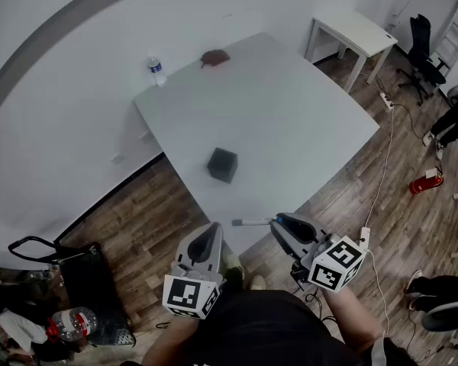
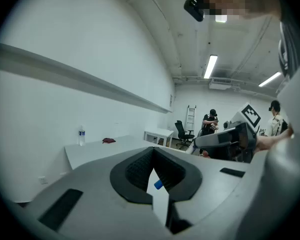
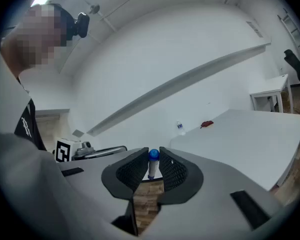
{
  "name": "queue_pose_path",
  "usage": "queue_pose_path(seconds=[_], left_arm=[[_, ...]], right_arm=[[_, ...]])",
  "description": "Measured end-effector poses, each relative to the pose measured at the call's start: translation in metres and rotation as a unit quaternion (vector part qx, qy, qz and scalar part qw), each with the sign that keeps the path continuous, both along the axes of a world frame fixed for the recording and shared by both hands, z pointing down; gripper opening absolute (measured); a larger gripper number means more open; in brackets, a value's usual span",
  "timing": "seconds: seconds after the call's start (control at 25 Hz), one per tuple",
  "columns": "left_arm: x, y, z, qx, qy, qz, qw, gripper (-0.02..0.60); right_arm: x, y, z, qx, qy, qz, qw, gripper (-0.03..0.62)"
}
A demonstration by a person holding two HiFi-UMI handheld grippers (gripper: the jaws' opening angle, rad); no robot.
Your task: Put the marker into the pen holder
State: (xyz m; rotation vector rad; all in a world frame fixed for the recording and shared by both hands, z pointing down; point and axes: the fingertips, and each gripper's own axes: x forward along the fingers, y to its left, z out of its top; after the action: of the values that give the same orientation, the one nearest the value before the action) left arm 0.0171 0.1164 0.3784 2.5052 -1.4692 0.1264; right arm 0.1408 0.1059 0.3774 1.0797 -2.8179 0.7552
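**A:** Where is the marker?

**B:** My right claw point(image 1: 278, 221) is clamped on the marker point(image 1: 252, 222). It juts out to the left over the worktop's point(image 1: 290, 113) near corner. In the right gripper view its blue cap point(image 3: 153, 154) sits between the pads.

**A:** And the pen holder?

**B:** The black pen holder point(image 1: 222, 165) stands on the worktop, farther off and apart from the marker.

**A:** The left?

**B:** My left claw point(image 1: 212, 231) is clenched on nothing, just left of the right one.
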Motion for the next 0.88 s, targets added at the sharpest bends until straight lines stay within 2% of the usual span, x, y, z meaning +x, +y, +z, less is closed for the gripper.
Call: queue_pose_path(seconds=[0.28,0.56,0.88], left_arm=[[-0.023,-0.056,0.005,0.002,-0.001,0.018,0.9998,0.006],[-0.041,-0.093,0.018,-0.009,0.01,0.038,0.9992,0.006],[-0.05,-0.113,0.033,-0.034,0.015,0.021,0.9991,0.006]], right_arm=[[-0.021,-0.06,0.003,0.006,0.022,0.022,0.999,0.074],[-0.032,-0.107,0.016,0.004,0.068,0.054,0.996,0.074],[-0.049,-0.149,0.047,0.022,0.144,0.033,0.989,0.073]])
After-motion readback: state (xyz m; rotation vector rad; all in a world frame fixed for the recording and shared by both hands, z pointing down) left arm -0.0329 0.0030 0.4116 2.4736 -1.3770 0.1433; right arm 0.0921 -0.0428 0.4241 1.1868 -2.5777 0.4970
